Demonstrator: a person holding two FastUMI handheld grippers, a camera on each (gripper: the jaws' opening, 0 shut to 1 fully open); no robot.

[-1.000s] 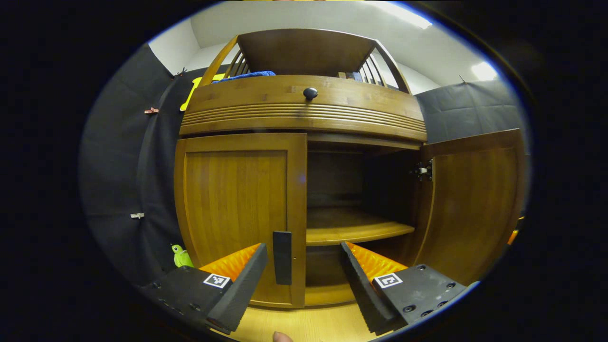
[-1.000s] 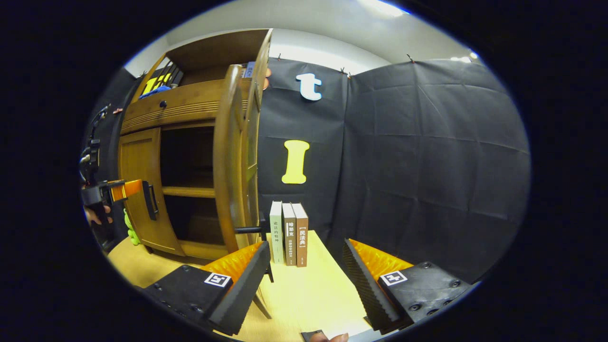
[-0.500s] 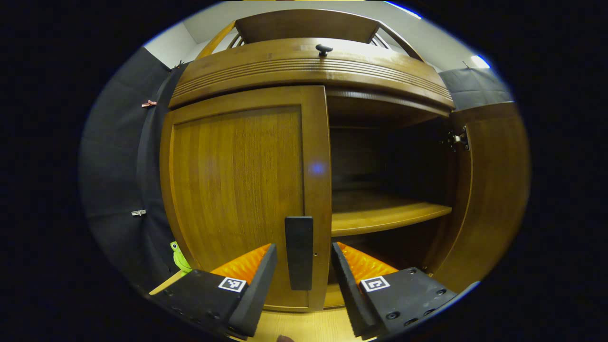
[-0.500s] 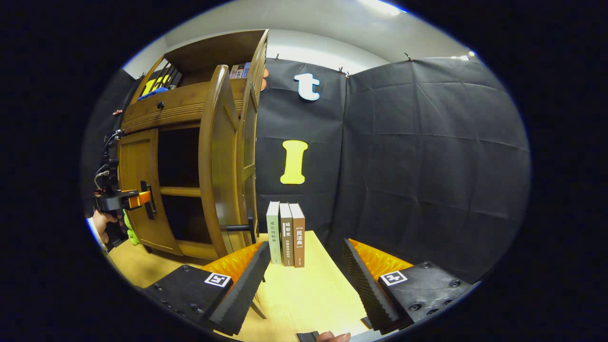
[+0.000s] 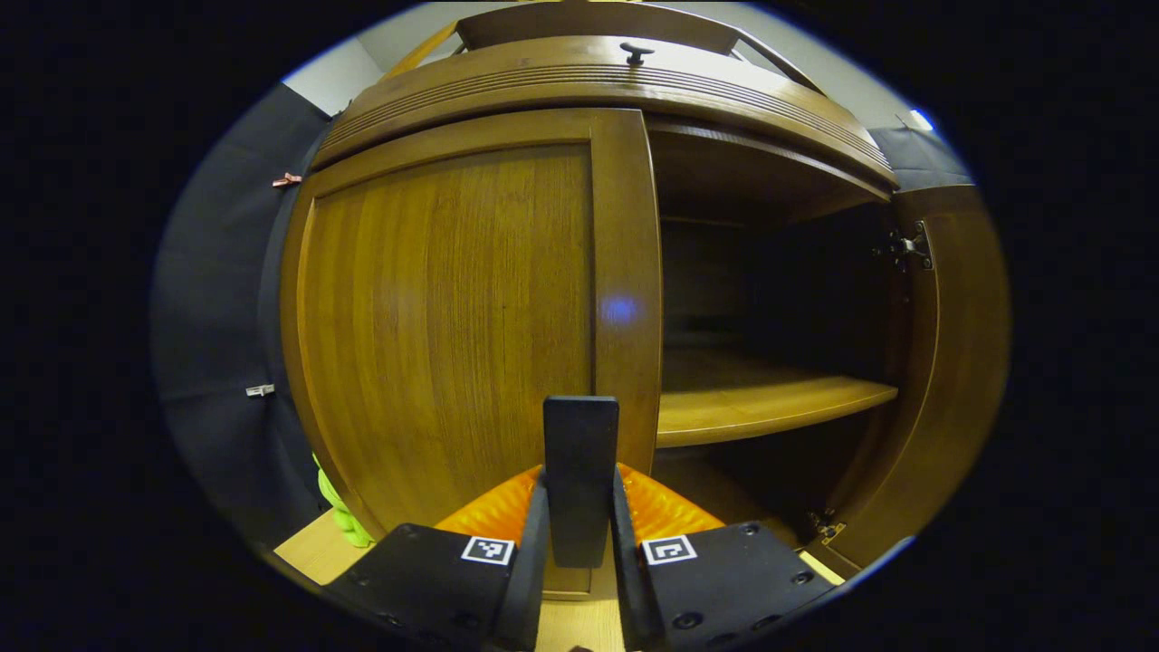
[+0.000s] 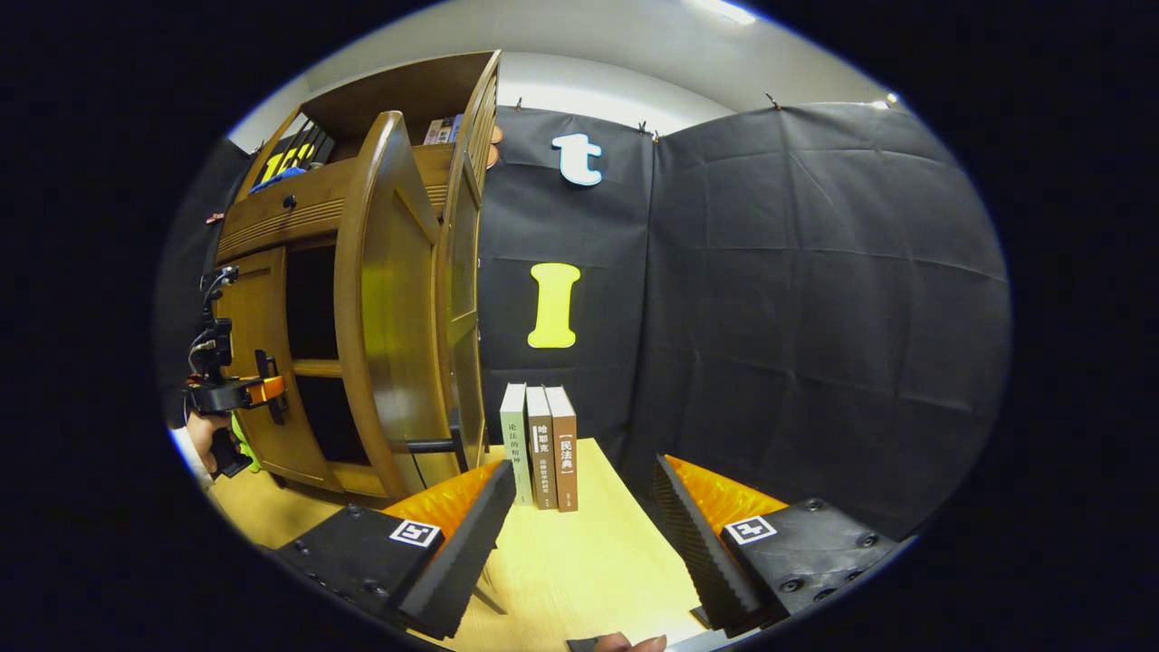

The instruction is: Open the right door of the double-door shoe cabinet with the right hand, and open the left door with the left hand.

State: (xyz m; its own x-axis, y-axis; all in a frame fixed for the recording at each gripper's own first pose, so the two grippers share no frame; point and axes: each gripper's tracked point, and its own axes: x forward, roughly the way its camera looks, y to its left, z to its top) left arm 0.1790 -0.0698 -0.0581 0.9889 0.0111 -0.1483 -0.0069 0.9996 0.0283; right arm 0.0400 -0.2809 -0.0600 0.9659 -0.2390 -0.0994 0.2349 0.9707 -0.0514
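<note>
Left gripper (image 5: 579, 543): jaws clamped on the left door handle (image 5: 580, 475); left door (image 5: 453, 308) closed. Right gripper (image 6: 579, 525): jaws open, empty; right door (image 6: 385, 308) swung open. Risk: off-arc pull slips handle.

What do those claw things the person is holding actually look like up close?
Each claw has two wedge-shaped fingers with ribbed inner faces, mounted on flat black blocks fastened with screws. Every block carries a small square black-and-white marker. In the right gripper view, the left claw shows farther off as a black body with thin cables looping above it, on a dark pistol-style handle gripped by a hand. The right claw looks the same.
</note>
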